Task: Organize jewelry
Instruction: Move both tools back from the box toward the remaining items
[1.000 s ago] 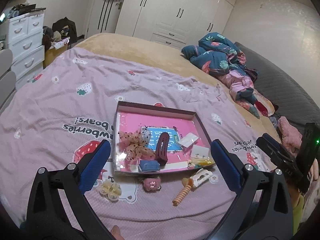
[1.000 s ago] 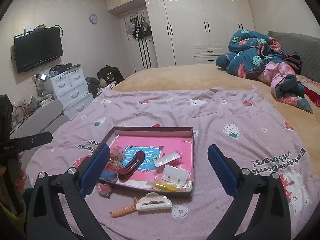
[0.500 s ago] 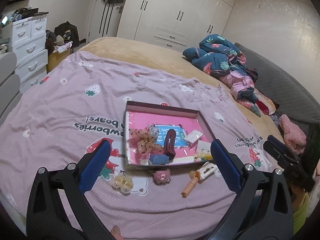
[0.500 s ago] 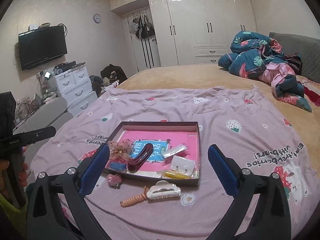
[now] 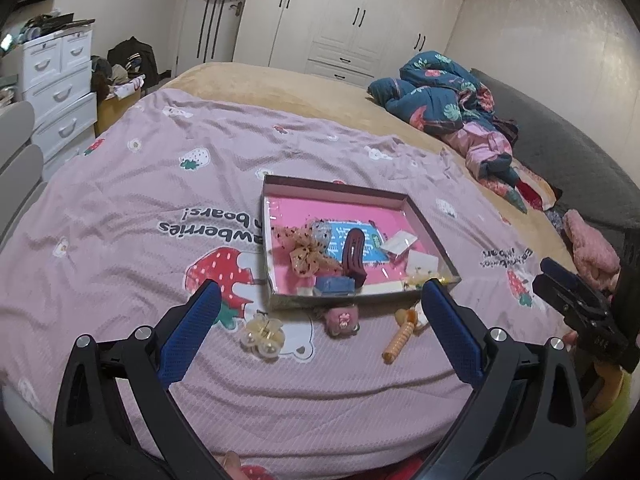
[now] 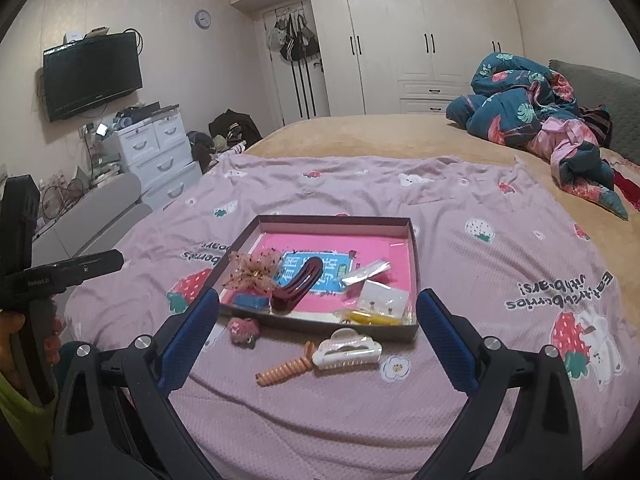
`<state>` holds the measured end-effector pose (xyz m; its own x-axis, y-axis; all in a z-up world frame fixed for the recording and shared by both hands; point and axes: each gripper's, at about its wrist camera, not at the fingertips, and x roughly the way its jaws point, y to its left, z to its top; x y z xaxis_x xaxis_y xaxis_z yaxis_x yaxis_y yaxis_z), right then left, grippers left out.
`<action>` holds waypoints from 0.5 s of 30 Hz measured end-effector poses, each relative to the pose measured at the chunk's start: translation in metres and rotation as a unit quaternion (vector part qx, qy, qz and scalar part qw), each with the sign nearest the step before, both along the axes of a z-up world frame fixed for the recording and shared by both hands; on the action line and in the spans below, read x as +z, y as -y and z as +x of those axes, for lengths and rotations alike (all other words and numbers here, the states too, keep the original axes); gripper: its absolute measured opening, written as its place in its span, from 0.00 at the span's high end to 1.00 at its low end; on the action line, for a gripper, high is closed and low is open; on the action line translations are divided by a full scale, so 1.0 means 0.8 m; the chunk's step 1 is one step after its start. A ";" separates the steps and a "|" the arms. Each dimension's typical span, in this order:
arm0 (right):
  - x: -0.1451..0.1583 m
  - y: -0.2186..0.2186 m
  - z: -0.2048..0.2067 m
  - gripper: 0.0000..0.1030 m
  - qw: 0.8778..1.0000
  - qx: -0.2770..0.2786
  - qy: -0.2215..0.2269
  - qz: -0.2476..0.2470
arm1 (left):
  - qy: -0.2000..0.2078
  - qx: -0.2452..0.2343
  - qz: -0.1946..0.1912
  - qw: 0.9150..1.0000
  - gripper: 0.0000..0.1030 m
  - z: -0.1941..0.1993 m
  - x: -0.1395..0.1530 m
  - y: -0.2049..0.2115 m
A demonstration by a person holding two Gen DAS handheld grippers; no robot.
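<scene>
The shallow cardboard box with the pink lining (image 5: 428, 236) lies on the lilac strawberry-print bedspread (image 5: 120, 216) of the bed, and it already carries a good part of the accessories: a beige dotted tulle bow (image 5: 306, 252), a dark maroon curved hair clip (image 5: 354, 254), a small blue rectangular piece (image 5: 334, 285), clear packets and a white earring card (image 6: 380, 300), and a yellow item at the near right corner (image 6: 366, 317). Judging from how things lie, the sorting is partly done. Four pieces are outside the box, on the bedspread just beside its near wall: a translucent pearl-trimmed claw clip (image 5: 262, 334), a small pink fuzzy hair clip (image 5: 340, 320), an orange spiral hair tie (image 6: 282, 370) and a white cloud-shaped claw clip (image 6: 346, 352), the last two touching each other. Those probably belong in the box too. The left gripper (image 5: 320, 332) hovers above the near edge of the bed with its jaws spread wide apart, empty, touching nothing; the loose pieces show between its blue pads (image 5: 192, 332). The right gripper (image 6: 318, 340) is likewise wide apart and empty, held clear of the bedspread, with the cloud clip and the spiral tie framed between its fingers, so these look like its likeliest next pick.
</scene>
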<state>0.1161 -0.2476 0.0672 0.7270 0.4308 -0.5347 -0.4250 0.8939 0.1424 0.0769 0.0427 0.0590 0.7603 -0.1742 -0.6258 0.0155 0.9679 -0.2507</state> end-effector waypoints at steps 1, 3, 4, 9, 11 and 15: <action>-0.002 0.000 -0.002 0.05 1.000 0.000 0.000 -0.002 | -0.002 -0.002 0.002 1.000 0.09 -0.002 -0.002 0.001; -0.007 -0.002 -0.005 0.05 1.000 0.000 -0.002 -0.007 | -0.003 -0.005 0.007 1.000 0.09 -0.006 -0.006 0.003; -0.009 -0.002 -0.006 0.05 1.000 -0.001 -0.003 -0.008 | -0.003 -0.004 0.012 1.000 0.09 -0.008 -0.008 0.003; -0.019 -0.002 -0.012 0.05 1.000 -0.003 -0.011 -0.007 | -0.007 -0.006 0.022 1.000 0.09 -0.017 -0.019 0.004; -0.021 -0.004 -0.014 0.05 1.000 -0.002 -0.013 -0.007 | -0.012 -0.006 0.027 1.000 0.09 -0.019 -0.025 0.004; -0.027 -0.010 -0.018 0.05 1.000 0.002 -0.019 -0.009 | -0.020 -0.007 0.036 0.999 0.09 -0.025 -0.036 0.003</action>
